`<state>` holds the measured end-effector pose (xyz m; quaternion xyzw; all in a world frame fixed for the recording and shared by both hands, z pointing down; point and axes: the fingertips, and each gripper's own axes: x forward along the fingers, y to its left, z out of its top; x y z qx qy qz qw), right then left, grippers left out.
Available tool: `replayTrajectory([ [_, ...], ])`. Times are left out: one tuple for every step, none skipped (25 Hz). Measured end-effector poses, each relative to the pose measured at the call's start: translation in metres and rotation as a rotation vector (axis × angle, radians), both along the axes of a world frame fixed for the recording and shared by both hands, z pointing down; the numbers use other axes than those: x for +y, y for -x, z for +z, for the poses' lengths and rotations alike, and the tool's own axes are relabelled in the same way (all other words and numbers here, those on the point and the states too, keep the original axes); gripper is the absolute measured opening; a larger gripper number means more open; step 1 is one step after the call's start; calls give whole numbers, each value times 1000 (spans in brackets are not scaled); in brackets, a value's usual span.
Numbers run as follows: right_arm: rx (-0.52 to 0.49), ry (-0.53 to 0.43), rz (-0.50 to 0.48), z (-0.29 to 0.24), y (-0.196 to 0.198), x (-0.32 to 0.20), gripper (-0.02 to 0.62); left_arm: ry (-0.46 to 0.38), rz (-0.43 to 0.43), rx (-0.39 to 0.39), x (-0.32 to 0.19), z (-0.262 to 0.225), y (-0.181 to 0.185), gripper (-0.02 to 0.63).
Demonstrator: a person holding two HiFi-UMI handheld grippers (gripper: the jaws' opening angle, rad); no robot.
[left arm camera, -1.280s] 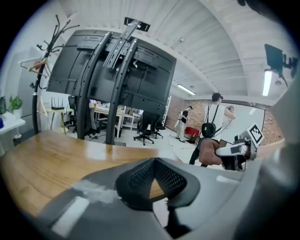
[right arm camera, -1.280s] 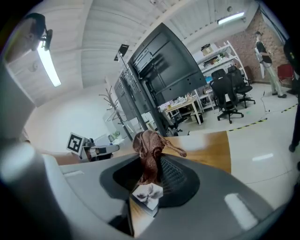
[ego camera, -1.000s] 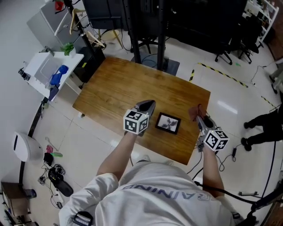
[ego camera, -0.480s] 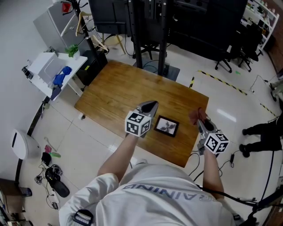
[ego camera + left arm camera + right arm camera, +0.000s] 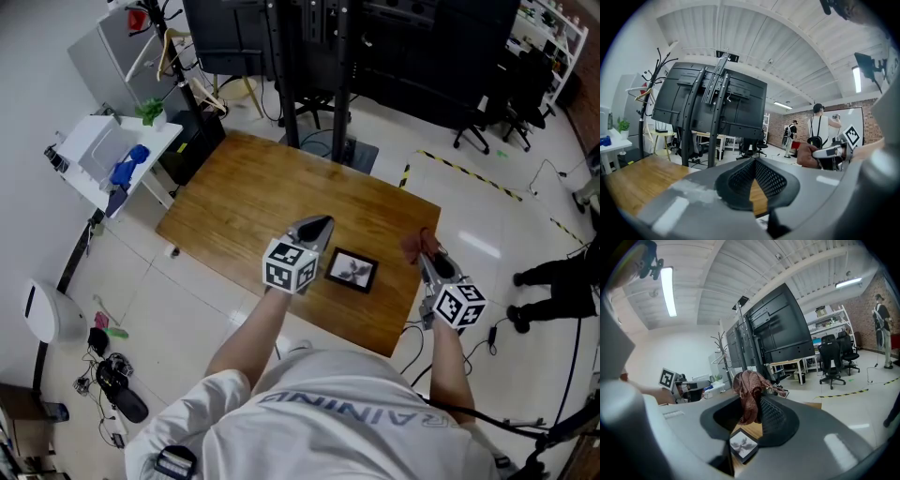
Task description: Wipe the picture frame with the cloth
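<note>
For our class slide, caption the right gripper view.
Right gripper grips the cloth; picture frame lies flat on the wooden table.

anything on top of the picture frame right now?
Nothing: the picture frame lies bare-faced on the table. The cloth hangs in the right gripper, to its right, not touching. The wood beneath it is covered.

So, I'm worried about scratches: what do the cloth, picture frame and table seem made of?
The cloth looks like soft reddish-brown fabric, matte; it hangs in limp folds. The picture frame has a smooth black border, plastic or painted wood, I can't tell which. The table looks like wood or veneer: warm brown with grain streaks and a smooth top.
</note>
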<state>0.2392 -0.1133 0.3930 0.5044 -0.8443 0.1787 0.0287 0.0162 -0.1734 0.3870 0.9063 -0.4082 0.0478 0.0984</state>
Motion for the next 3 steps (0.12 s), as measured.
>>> replayTrajectory([
  [3,-9,1,-4,-1,1,100,-3,0,1,0,-2,-1,6],
  [7,-18,1,-7,-2,1,100,-5,0,1,0,-4,-2,6],
  [10,-26,2,-10,-4,1,99,-7,0,1,0,-5,-2,6],
])
